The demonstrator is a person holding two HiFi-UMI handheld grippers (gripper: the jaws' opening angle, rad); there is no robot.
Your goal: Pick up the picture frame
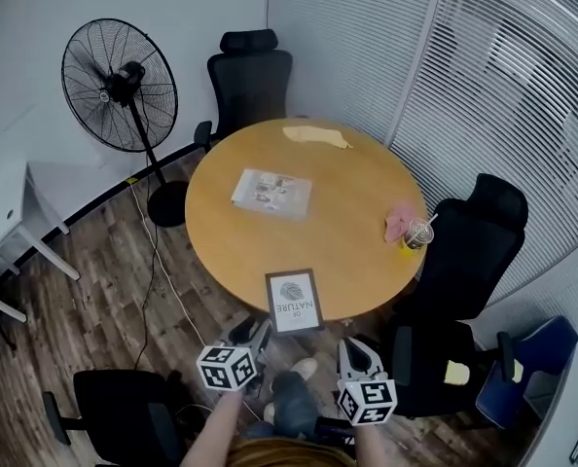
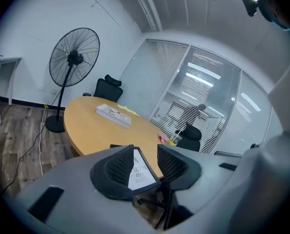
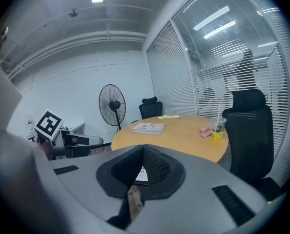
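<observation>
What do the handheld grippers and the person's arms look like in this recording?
The left gripper and right gripper match: smooth grey moulded bodies with black, finely textured jaws. Each carries a white cube printed with black square markers. No cables show. The forearms are bare, without sleeves.

The left gripper's (image 2: 145, 151) jaw covers part of the picture frame (image 2: 141, 172), cutting its print

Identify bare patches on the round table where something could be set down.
Widest bare patch: table centre, between the booklet, pink cloth and picture frame. Another runs along the left rim beside the booklet. Crowded: right rim, around the cup and pink cloth.
</observation>
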